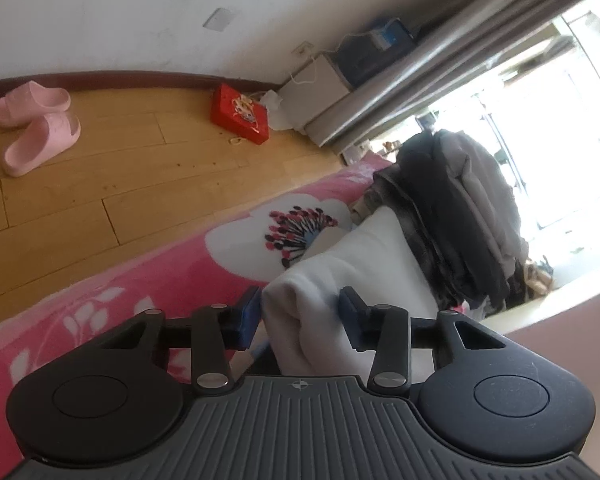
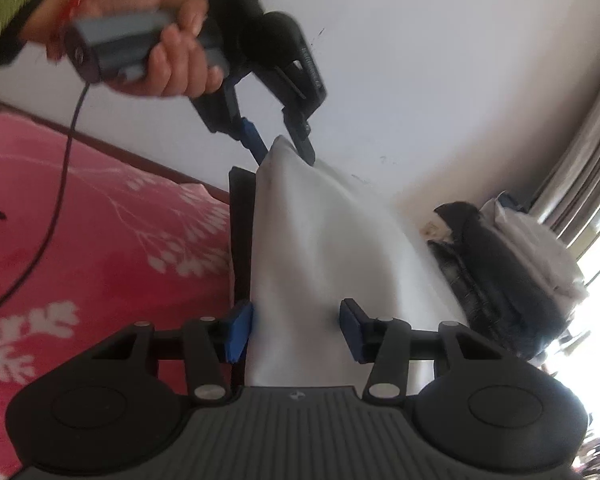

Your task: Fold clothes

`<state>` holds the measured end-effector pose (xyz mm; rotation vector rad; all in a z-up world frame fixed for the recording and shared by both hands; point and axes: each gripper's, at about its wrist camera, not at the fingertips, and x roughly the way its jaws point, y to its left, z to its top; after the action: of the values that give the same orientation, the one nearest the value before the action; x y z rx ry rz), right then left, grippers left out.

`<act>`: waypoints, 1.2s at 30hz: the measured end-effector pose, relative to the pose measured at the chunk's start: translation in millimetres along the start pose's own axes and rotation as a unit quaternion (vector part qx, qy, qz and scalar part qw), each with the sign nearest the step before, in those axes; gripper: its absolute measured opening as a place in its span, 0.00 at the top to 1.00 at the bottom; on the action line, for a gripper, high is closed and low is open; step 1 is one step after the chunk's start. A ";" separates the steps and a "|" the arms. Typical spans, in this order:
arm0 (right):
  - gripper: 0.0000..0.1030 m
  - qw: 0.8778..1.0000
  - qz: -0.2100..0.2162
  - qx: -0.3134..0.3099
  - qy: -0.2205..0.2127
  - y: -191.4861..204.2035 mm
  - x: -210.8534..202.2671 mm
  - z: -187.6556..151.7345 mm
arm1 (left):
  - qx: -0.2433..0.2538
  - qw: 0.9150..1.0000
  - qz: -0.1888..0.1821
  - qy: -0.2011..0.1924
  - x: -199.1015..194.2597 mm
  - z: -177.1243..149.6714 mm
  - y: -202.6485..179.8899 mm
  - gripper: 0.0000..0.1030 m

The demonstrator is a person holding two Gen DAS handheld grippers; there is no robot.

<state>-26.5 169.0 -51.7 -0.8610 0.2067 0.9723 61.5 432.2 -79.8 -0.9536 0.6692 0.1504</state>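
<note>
White folded garment (image 2: 324,248) stretched between both grippers over pink floral blanket (image 2: 100,248), beside dark clothes pile (image 2: 496,276). Left gripper (image 2: 282,144) half-open, pads against far end. Right gripper (image 2: 296,330) half-open, cloth sitting between pads, grip looks loose. No readable labels anywhere; yellow sticker on left gripper too blurry.
</note>
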 end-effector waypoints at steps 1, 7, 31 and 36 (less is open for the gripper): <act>0.51 1.000 -0.007 -0.011 -0.001 3.8 2.8 0.9 | 0.000 1.000 0.002 0.003 -1.0 0.5 -0.7 0.59; 0.51 0.996 -0.045 -0.076 0.000 24.0 20.1 2.1 | 0.000 1.000 0.010 0.006 -6.4 4.6 -11.3 0.76; 0.91 0.984 -0.079 -0.160 -0.014 -13.6 -15.5 7.8 | -0.068 0.997 -0.046 -0.004 -29.9 -2.8 -7.8 0.82; 0.91 0.976 -0.060 -0.207 -0.016 7.8 -9.3 -8.9 | -0.084 0.995 -0.044 -0.003 -22.9 -8.7 9.1 0.83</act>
<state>-36.1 158.8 -57.1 -1.2236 -0.0809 0.9296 35.8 434.4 -76.1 -1.1420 0.6133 0.1326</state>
